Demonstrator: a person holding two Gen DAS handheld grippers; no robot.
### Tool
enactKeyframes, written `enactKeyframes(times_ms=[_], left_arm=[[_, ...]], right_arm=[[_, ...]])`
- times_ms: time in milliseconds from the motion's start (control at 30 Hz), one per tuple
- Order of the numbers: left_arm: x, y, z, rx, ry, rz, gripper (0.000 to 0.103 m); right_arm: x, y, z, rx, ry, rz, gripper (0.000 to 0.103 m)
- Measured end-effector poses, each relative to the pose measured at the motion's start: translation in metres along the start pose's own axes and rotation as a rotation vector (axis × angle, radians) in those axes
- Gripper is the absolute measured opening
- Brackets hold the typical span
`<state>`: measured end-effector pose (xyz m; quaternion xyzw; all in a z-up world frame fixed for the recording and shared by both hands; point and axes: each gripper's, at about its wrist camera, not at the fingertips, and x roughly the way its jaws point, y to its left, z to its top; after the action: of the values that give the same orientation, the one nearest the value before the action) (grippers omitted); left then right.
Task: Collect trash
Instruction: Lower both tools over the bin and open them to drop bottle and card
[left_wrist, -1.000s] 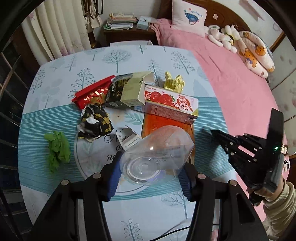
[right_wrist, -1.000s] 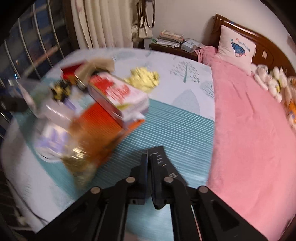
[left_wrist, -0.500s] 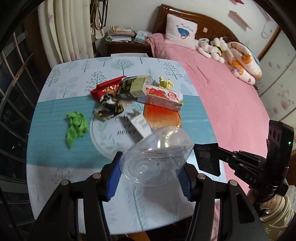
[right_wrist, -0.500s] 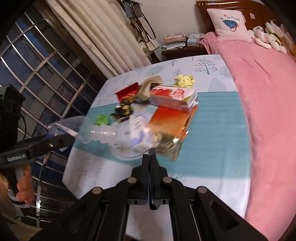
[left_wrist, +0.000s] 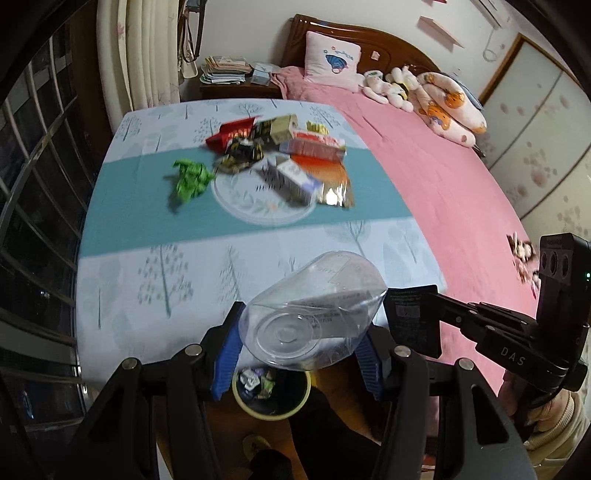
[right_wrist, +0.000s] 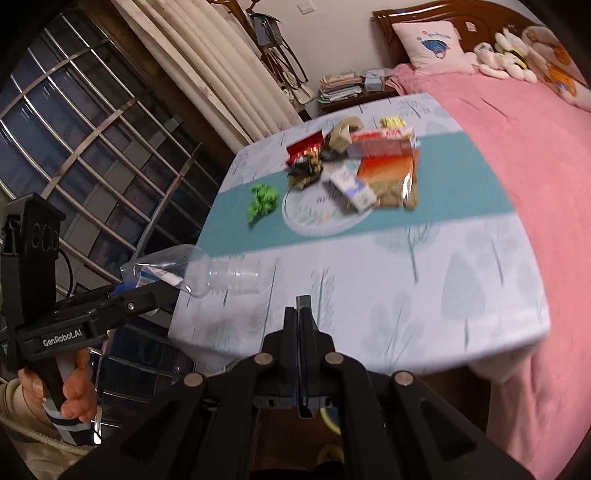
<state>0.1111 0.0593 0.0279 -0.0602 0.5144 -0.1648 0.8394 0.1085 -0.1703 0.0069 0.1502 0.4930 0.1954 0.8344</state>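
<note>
- The left tongs (left_wrist: 295, 347) are clamped on a clear bottle (left_wrist: 314, 317), held above a bin (left_wrist: 271, 395) on the floor at the near edge of the surface (left_wrist: 155, 280).
- The right tongs (right_wrist: 301, 310) are pressed together and hold nothing.
- The bin already has some wrappers inside (few, as I judge).
- Left to do: drop the bottle, then collect the green scrap (left_wrist: 188, 179), the boxes (left_wrist: 314, 146) and the wrappers (left_wrist: 240, 155) at the far side.
</note>
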Motion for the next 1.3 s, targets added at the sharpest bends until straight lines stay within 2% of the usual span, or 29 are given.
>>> enactKeyframes(times_ms=[300, 500, 667, 867, 1100, 1300], left_arm=[[-0.002, 0.012, -0.075, 0.047, 0.047, 0.030, 0.054], [0.023, 0.014, -0.113, 0.059, 0.101, 0.065, 0.054], [0.069, 0.019, -0.147, 0.049, 0.164, 0.088, 0.054], [0.150, 0.032, -0.184, -0.005, 0.227, 0.114, 0.054], [0.240, 0.048, -0.216, -0.035, 0.245, 0.155, 0.055], [0.287, 0.058, -0.230, -0.048, 0.252, 0.172, 0.055]], right_arm=[[0.021, 0.023, -0.073, 0.030, 0.092, -0.022, 0.001], [0.052, 0.012, -0.110, 0.064, 0.153, -0.051, 0.001], [0.095, -0.011, -0.140, 0.100, 0.194, -0.072, 0.001], [0.159, -0.059, -0.173, 0.156, 0.240, -0.095, 0.001], [0.235, -0.115, -0.209, 0.213, 0.267, -0.112, 0.002], [0.278, -0.140, -0.231, 0.224, 0.290, -0.136, 0.003]])
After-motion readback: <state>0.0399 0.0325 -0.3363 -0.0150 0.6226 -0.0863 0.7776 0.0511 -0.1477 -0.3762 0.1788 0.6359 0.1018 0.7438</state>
